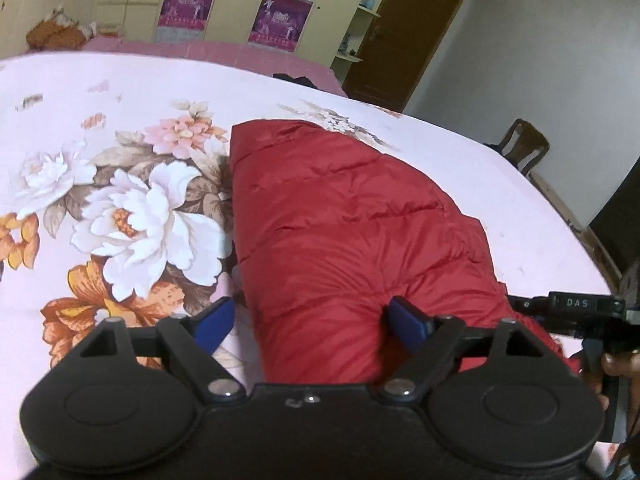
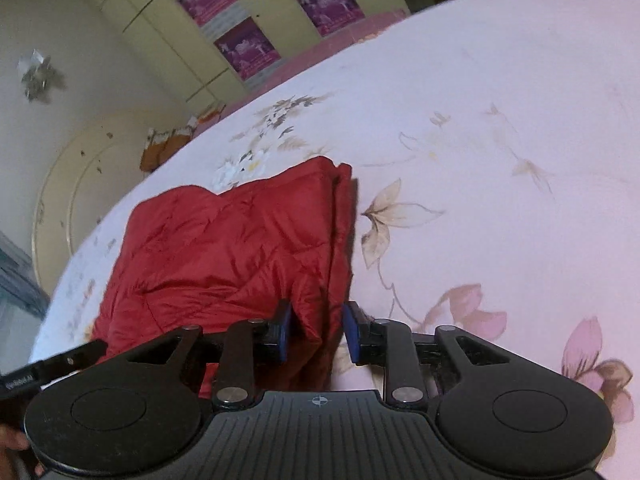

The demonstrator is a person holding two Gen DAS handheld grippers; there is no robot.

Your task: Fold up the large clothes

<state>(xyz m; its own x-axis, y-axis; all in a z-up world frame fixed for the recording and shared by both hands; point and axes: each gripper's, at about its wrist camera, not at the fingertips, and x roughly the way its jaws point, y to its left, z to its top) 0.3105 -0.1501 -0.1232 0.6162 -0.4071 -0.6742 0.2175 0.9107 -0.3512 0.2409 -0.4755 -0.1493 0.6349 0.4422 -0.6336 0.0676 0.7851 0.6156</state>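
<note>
Left wrist view: a folded red padded jacket (image 1: 348, 240) is being shown lying on a floral bedsheet (image 1: 120, 208), right of the large white flower. The left gripper (image 1: 310, 322) is being held released, blue pads spread wide at the jacket's near edge. The right gripper (image 1: 576, 312) is being seen at near right.

Right wrist view: the jacket's (image 2: 224, 248) near right corner is being straddled by the right gripper (image 2: 316, 330); whether it is being pinched cannot be told. A cupboard (image 2: 192, 28) is being seen far behind.
</note>
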